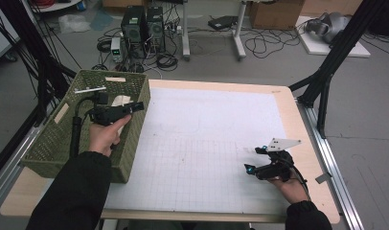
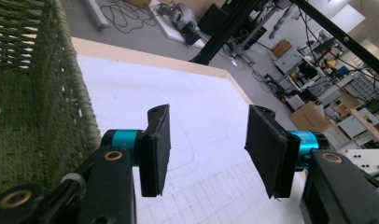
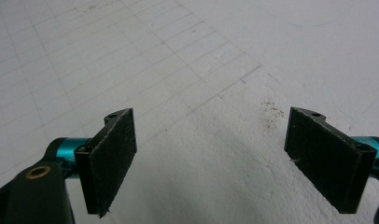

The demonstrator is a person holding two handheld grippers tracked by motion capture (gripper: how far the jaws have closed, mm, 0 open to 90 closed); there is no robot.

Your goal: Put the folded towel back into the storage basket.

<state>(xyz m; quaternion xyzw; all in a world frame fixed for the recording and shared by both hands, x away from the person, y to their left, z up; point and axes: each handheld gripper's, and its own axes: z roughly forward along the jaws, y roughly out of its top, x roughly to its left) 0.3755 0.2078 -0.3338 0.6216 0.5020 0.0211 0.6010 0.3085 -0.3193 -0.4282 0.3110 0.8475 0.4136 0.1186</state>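
Note:
My left gripper hovers over the right side of a green woven basket at the table's left edge, pointing right toward the mat. In the left gripper view its jaws stand apart with nothing between them, and the basket wall is at their left. My right gripper rests low over the white gridded mat near the front right, held by a hand. Its jaws are wide open over bare mat, empty.
Inside the basket lie a pale crumpled item and a white strip near the far rim. The wooden table edge borders the mat. Black frame struts stand at the right, with computers and cables on the floor beyond.

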